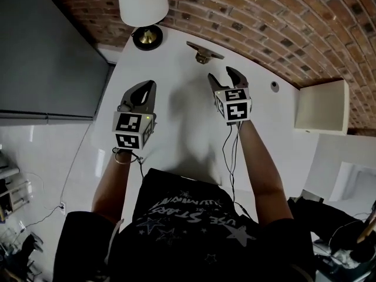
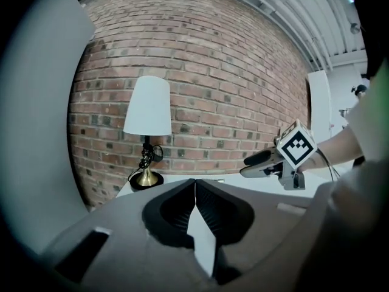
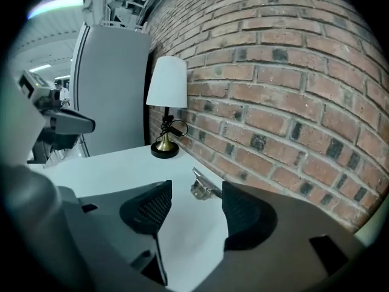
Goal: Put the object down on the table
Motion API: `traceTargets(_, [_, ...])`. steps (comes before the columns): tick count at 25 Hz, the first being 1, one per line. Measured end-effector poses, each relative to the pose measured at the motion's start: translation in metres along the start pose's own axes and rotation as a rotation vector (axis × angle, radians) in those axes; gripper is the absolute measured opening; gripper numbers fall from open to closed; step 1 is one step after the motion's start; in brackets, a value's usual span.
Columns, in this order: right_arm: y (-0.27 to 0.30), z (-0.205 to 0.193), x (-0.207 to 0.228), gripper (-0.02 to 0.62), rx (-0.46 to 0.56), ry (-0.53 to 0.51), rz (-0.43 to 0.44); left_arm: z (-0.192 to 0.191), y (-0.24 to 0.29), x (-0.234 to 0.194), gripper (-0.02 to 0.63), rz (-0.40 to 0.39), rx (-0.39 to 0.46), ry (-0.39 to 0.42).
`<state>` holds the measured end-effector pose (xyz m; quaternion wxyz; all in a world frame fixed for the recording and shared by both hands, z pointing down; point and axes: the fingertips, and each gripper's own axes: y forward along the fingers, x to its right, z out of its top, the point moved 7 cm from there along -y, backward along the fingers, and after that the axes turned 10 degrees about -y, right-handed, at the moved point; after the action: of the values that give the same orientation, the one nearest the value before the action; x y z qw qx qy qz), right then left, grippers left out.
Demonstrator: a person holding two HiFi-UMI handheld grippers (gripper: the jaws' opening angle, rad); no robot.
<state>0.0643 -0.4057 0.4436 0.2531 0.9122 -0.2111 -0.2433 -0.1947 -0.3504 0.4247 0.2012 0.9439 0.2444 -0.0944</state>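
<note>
A small metal object (image 1: 204, 53) lies on the white table (image 1: 182, 128) close to the brick wall. My right gripper (image 1: 222, 74) hovers just short of it, open, with nothing between its jaws. In the right gripper view the metal object (image 3: 203, 188) rests on the table just beyond the right gripper (image 3: 196, 187), and no pad touches it. My left gripper (image 1: 149, 86) is held over the table's left half, shut and empty. In the left gripper view the left gripper (image 2: 194, 186) has its jaws together, and the right gripper (image 2: 244, 166) shows off to the right.
A table lamp (image 1: 144, 4) with a white shade and a brass base stands at the table's far left corner. A tall grey cabinet (image 1: 47, 57) borders the table on the left. A white box (image 1: 320, 107) stands at the right, and a small round thing (image 1: 274, 86) lies near the table's right edge.
</note>
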Motion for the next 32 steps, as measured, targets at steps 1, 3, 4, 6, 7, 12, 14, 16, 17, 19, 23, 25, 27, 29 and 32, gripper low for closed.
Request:
traceTargets(1, [0.007, 0.004, 0.001, 0.252, -0.008, -0.017, -0.004, 0.003, 0.006, -0.004, 0.02, -0.006, 0.0, 0.0])
traceTargets(3, [0.02, 0.012, 0.002, 0.235, -0.028, -0.079, -0.019, 0.007, 0.018, -0.012, 0.02, -0.014, -0.002, 0.002])
traceTargets(4, [0.027, 0.015, 0.002, 0.229, -0.042, -0.117, -0.025, 0.008, 0.023, -0.016, 0.02, -0.017, -0.004, 0.001])
traceTargets(6, [0.04, 0.016, 0.003, 0.225, -0.076, -0.199, -0.036, 0.009, 0.033, -0.022, 0.02, -0.022, -0.009, 0.0])
traceTargets(7, [0.047, 0.016, 0.002, 0.221, -0.094, -0.239, -0.041, 0.009, 0.037, -0.024, 0.02, -0.024, -0.01, 0.002])
traceTargets(12, [0.077, 0.007, -0.005, 0.209, -0.165, -0.395, -0.045, 0.002, 0.055, -0.036, 0.02, -0.029, -0.033, -0.008])
traceTargets(14, [0.088, 0.003, -0.007, 0.209, -0.188, -0.443, -0.053, -0.001, 0.062, -0.04, 0.02, -0.031, -0.043, -0.018])
traceTargets(16, [0.099, 0.0, -0.008, 0.199, -0.214, -0.492, -0.059, -0.003, 0.067, -0.042, 0.02, -0.033, -0.052, -0.023])
traceTargets(17, [0.106, -0.002, -0.009, 0.196, -0.226, -0.518, -0.06, -0.004, 0.07, -0.044, 0.02, -0.032, -0.054, -0.022])
traceTargets(19, [0.118, -0.005, -0.012, 0.186, -0.246, -0.565, -0.056, -0.006, 0.075, -0.048, 0.02, -0.026, -0.058, -0.018])
traceTargets(23, [0.136, -0.01, -0.016, 0.176, -0.274, -0.583, -0.036, -0.012, 0.079, -0.056, 0.02, -0.008, -0.058, -0.06])
traceTargets(25, [0.141, -0.01, -0.017, 0.167, -0.281, -0.598, -0.042, -0.015, 0.079, -0.058, 0.02, -0.008, -0.062, -0.077])
traceTargets(27, [0.146, -0.01, -0.017, 0.156, -0.292, -0.618, -0.048, -0.019, 0.08, -0.059, 0.02, -0.011, -0.071, -0.078])
traceTargets(29, [0.15, -0.01, -0.016, 0.138, -0.306, -0.627, -0.055, -0.022, 0.08, -0.059, 0.02, -0.012, -0.078, -0.079])
traceTargets(32, [0.155, -0.009, -0.016, 0.112, -0.326, -0.664, -0.073, -0.028, 0.078, -0.058, 0.02, -0.009, -0.089, -0.092])
